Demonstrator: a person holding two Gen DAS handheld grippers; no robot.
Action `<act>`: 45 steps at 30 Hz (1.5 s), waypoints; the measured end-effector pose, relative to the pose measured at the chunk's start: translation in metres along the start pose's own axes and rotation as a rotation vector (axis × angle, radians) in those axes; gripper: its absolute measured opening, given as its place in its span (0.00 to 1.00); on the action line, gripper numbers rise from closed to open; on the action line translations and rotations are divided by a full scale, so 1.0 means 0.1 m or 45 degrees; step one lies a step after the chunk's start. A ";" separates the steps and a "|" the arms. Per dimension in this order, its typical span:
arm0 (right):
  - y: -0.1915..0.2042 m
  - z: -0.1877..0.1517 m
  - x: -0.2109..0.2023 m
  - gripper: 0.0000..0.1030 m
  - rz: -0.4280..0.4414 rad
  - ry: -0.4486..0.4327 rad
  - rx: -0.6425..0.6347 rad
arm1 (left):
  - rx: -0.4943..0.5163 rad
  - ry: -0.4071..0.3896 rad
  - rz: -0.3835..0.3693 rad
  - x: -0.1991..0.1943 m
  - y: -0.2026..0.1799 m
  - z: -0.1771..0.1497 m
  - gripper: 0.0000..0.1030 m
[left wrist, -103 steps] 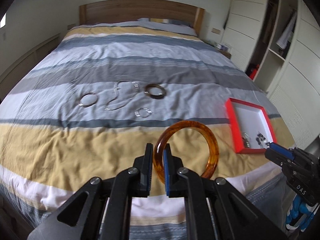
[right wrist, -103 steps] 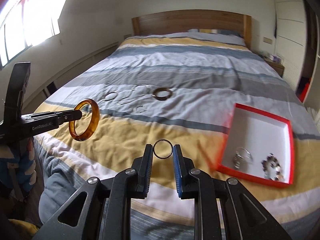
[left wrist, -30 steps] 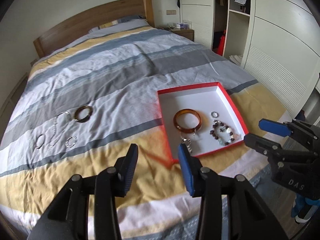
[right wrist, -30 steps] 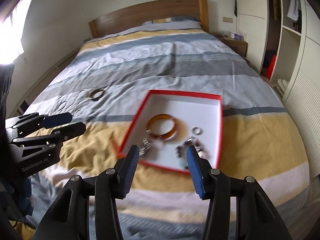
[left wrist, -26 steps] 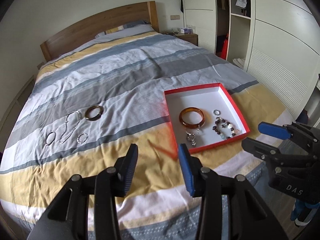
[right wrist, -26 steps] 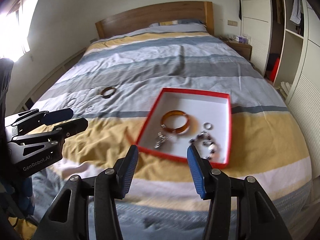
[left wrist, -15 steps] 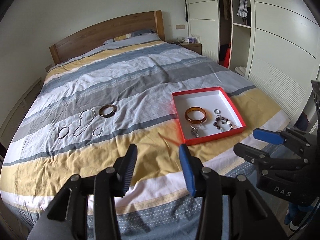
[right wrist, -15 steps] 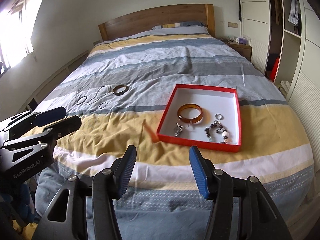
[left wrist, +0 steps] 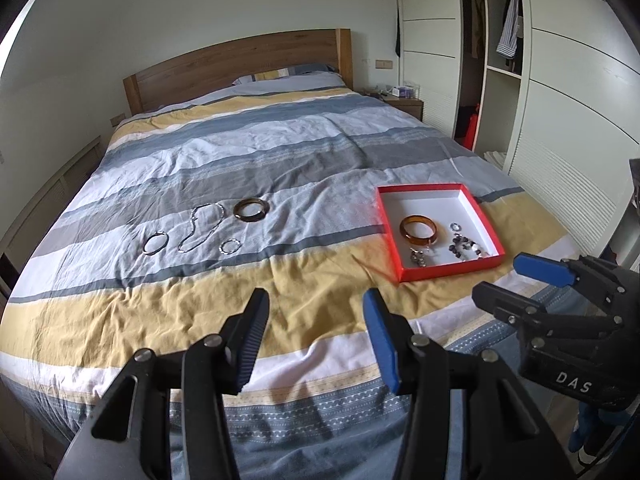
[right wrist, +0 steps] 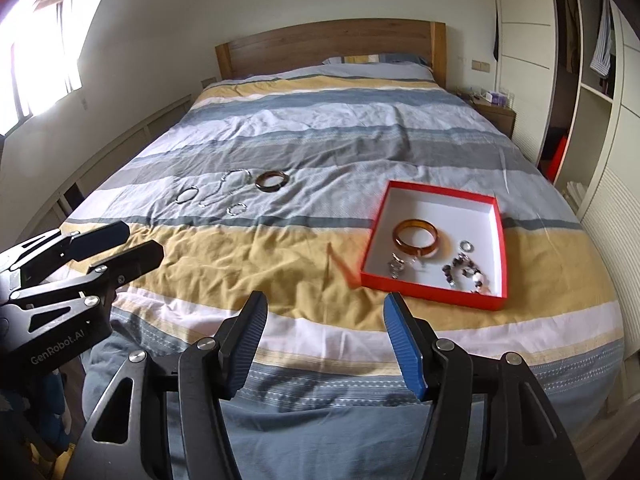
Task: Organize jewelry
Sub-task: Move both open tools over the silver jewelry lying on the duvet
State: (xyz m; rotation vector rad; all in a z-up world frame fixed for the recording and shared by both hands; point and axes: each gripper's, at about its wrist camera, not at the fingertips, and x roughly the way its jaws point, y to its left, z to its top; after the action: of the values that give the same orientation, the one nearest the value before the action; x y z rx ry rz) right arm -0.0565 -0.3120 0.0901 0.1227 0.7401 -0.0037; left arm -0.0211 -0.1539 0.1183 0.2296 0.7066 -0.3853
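A red tray (left wrist: 486, 225) (right wrist: 500, 248) with a white inside lies on the bed at the right. It holds an amber bangle (left wrist: 419, 231) (right wrist: 416, 238), a small ring (left wrist: 455, 226), a beaded bracelet (left wrist: 466, 248) and a small silver piece (left wrist: 419, 258). On the grey stripe to the left lie a dark brown bangle (left wrist: 251, 209) (right wrist: 272, 180), a silver chain (left wrist: 200, 232), a thin silver bangle (left wrist: 155, 243) and a small silver bracelet (left wrist: 231, 246). My left gripper (left wrist: 316, 340) is open and empty above the foot of the bed. My right gripper (right wrist: 326, 344) is open and empty too.
The striped duvet (left wrist: 280, 160) covers the bed up to a wooden headboard (left wrist: 240, 68). White wardrobes (left wrist: 560, 100) stand along the right. A bedside table (left wrist: 400, 102) is by the headboard. A window (right wrist: 36, 56) is at the left.
Both grippers let go of their pieces; the amber bangle and small ring now lie in the tray. Both grippers have drawn back from the bed and stay open.
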 end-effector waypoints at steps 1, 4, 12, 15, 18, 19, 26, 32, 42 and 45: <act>0.03 0.01 -0.01 0.59 -0.002 -0.002 -0.004 | -0.016 0.002 0.002 -0.01 0.05 -0.01 0.46; 0.13 0.03 0.00 0.59 -0.009 0.003 -0.013 | -0.061 0.013 0.007 -0.05 0.19 -0.02 0.46; 0.25 0.06 0.03 0.60 -0.001 0.020 -0.027 | -0.126 0.024 0.055 -0.10 0.43 -0.03 0.46; 0.27 0.08 0.04 0.60 0.011 0.015 -0.032 | -0.151 0.023 0.069 -0.11 0.51 -0.03 0.46; 0.29 0.08 0.04 0.61 0.025 0.007 -0.041 | -0.169 0.018 0.083 -0.12 0.56 -0.04 0.46; 0.29 0.08 0.03 0.61 0.031 0.006 -0.043 | -0.179 0.016 0.083 -0.12 0.59 -0.04 0.46; 0.29 0.08 0.21 0.61 0.063 0.036 -0.038 | -0.269 0.027 0.064 -0.01 0.88 -0.16 0.46; 0.37 0.12 0.52 0.61 0.102 0.084 -0.052 | -0.330 0.130 0.102 0.28 1.20 -0.33 0.46; 0.64 0.34 1.13 0.61 0.193 0.131 -0.148 | -0.376 0.226 0.128 0.72 1.63 -0.52 0.46; 0.73 0.42 1.35 0.61 0.215 0.151 -0.166 | -0.407 0.257 0.130 0.88 1.77 -0.56 0.46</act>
State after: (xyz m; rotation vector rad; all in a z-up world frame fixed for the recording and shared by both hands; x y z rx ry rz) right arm 0.0747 -0.2388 0.0384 0.0607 0.8440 0.2140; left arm 0.0808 0.0020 0.0314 0.0009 0.9391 -0.1483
